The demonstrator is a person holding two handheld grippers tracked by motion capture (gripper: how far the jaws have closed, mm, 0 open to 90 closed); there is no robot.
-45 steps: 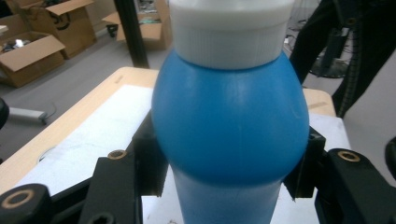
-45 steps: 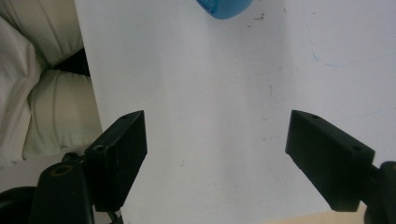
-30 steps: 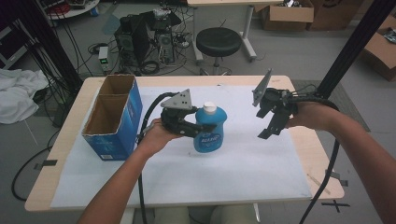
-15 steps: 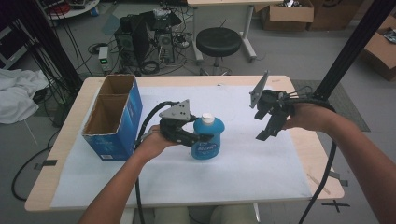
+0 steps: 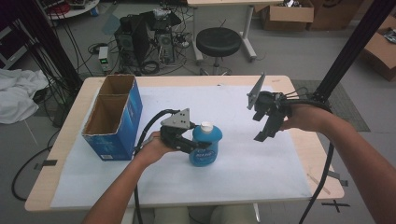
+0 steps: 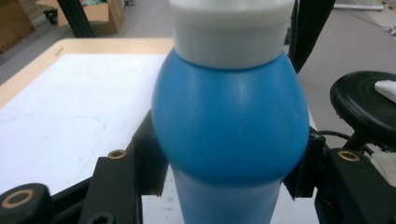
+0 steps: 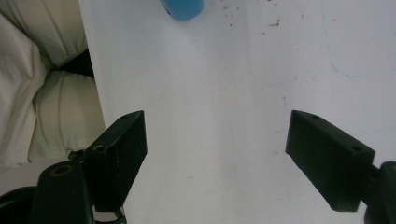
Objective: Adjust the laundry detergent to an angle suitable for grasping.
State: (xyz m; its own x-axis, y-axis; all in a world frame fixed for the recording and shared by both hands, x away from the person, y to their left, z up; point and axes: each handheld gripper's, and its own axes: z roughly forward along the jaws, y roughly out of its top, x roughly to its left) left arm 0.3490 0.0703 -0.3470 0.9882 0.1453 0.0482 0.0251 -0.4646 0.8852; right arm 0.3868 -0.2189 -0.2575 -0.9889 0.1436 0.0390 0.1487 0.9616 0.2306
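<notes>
Clamping left gripper (image 5: 198, 145) on round blue plastic bottle (image 5: 205, 148), keeping upright; right gripper (image 5: 267, 125) at 3 o'clock gaping, idling.

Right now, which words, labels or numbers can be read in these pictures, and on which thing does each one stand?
Blue bottle: a label with white print on its front, too blurred to read.
Blue cardboard box: small pale marks near its bottom edge, too small to read.
White paper sheet: no writing, only faint pen lines.
No text is readable anywhere.
</notes>
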